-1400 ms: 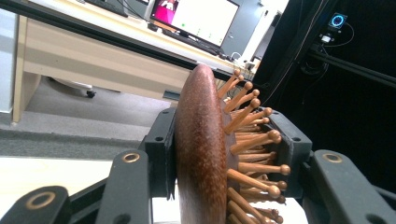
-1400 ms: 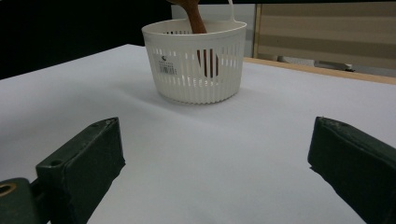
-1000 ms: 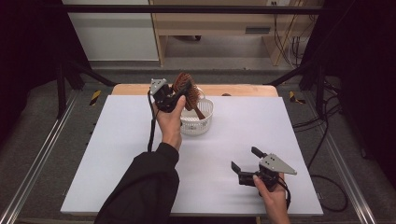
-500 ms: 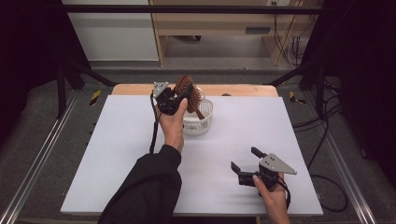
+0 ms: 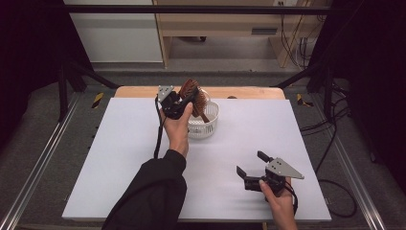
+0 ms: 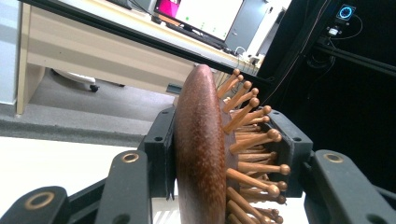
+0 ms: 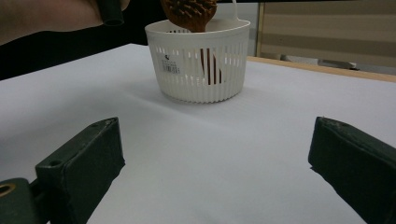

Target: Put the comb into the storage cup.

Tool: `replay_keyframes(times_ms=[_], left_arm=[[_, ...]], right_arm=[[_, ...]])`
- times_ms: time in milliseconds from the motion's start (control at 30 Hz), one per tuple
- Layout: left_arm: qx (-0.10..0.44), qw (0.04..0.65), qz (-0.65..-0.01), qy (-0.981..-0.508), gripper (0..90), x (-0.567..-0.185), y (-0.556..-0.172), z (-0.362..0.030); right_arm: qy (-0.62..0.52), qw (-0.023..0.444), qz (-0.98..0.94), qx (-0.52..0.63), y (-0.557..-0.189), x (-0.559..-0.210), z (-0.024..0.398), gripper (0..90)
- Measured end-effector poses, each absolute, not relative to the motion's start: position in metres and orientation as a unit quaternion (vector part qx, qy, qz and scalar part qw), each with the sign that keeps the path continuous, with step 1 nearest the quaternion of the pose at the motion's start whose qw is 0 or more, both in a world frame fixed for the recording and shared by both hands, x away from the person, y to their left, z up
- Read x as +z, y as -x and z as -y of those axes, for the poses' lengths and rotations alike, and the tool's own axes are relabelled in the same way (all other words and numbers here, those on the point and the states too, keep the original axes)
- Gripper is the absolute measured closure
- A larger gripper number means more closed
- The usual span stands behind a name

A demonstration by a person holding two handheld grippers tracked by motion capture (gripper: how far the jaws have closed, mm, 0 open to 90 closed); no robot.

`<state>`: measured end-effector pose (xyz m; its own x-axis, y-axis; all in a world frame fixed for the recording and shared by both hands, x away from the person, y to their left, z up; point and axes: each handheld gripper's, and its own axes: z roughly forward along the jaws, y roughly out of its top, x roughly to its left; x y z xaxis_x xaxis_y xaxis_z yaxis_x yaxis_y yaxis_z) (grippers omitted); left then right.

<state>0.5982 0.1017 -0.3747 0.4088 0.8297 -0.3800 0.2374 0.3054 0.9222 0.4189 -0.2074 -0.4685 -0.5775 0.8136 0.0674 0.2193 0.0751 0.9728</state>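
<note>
Looks like a lab or an office room set up for recording. White table (image 5: 119,158) standing inside a frame of black bars (image 5: 191,8), with dark curtains (image 5: 28,57) at left and right. Loose cables (image 5: 330,143) on the grey floor at the right. Far behind, a light wooden desk (image 6: 93,56) carrying a monitor (image 6: 205,16).

My white table (image 5: 119,163) has a wooden strip along its far edge. Beyond it I see a pale wooden desk (image 5: 230,24), a lit monitor (image 6: 201,14), and cables (image 5: 335,143) on the grey floor.
</note>
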Motion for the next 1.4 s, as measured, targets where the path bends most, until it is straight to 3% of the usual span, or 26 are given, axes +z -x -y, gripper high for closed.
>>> replay_keyframes(times_ms=[1400], left_arm=[[0.192, 0.622, -0.514, -0.559, 47.6, -0.388, -0.601, -0.145]], right_arm=[[-0.374, 0.267, -0.689, 0.56, -0.419, -0.47, 0.205, 3.4]])
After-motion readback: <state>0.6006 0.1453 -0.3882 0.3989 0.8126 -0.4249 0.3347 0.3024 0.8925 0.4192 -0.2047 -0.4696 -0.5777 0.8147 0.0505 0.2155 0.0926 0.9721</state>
